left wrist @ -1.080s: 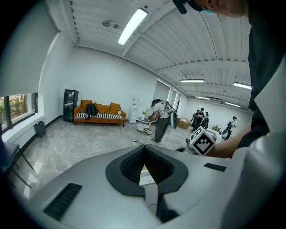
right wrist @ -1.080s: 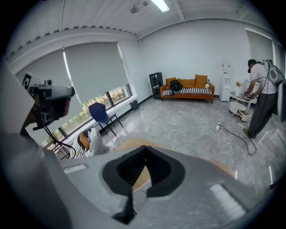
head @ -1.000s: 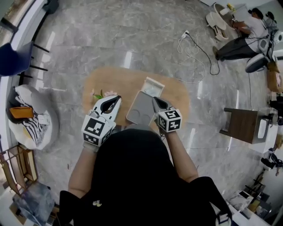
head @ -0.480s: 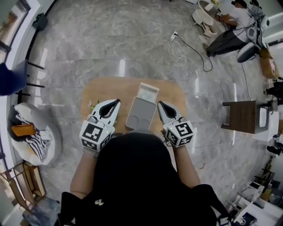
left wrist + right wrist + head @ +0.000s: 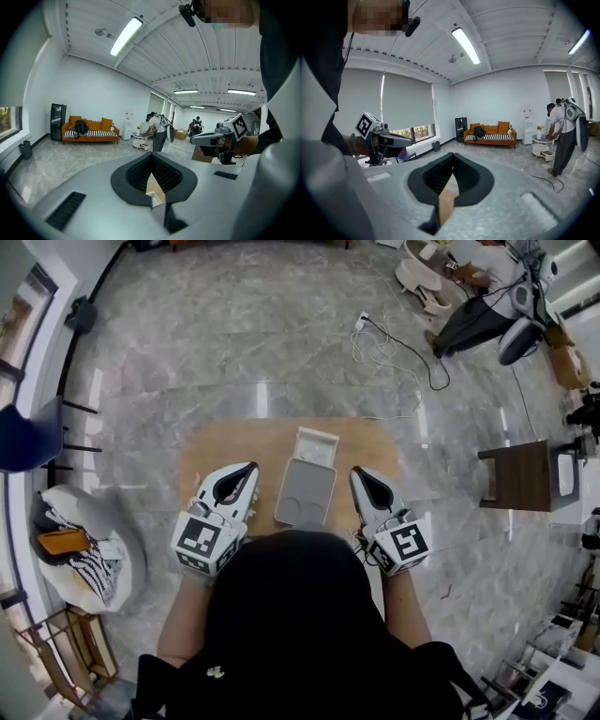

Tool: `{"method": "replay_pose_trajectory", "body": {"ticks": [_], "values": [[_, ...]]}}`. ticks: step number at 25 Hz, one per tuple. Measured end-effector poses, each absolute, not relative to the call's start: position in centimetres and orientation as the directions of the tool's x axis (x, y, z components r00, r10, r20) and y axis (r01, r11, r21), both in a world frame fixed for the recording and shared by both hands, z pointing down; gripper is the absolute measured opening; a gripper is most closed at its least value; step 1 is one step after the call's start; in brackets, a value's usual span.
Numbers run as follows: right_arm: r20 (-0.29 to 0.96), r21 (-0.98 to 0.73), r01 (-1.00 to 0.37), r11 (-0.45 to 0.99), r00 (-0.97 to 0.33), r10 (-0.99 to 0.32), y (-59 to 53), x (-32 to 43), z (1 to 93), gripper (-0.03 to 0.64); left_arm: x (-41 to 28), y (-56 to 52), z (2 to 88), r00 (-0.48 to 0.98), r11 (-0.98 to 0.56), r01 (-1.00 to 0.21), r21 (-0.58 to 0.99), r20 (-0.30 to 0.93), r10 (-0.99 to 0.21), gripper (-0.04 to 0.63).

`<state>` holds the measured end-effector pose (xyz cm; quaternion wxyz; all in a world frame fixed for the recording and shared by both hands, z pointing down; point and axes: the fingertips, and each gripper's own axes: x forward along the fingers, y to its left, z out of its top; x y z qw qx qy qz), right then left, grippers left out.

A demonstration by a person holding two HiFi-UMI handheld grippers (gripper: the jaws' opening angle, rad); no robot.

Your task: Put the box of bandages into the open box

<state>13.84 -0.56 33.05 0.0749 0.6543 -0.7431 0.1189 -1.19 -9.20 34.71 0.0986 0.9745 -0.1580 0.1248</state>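
Lying on the wooden table (image 5: 216,451), the open box (image 5: 306,493) shows something pale in its far half, probably the box of bandages (image 5: 315,446), apparently already placed. The left gripper (image 5: 251,467) and right gripper (image 5: 359,472) flank it, jaws closed and empty

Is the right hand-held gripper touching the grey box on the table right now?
Apart. The head view shows bare tabletop between the right hand-held gripper and the grey box.

Black short-sleeved top (image 5: 291,615), white left gripper (image 5: 249,468), white right gripper (image 5: 360,473), black-and-white marker cubes (image 5: 202,538)
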Motion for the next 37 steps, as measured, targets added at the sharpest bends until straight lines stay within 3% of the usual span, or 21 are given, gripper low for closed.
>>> {"method": "replay_pose_trajectory", "body": {"ticks": [17,37], "values": [[0.281,-0.061,-0.997,0.054,-0.069,-0.957,0.8,14.9,33.0,0.000,0.3,-8.0,33.3,0.935,-0.947,-0.284,0.153,0.261,-0.239,0.011],[0.307,-0.088,-0.994,0.065,-0.089,-0.948,-0.1,14.7,34.2,0.029,0.1,-8.2,34.2,0.924,-0.939,-0.303,0.163,0.290,-0.248,0.011]]}}
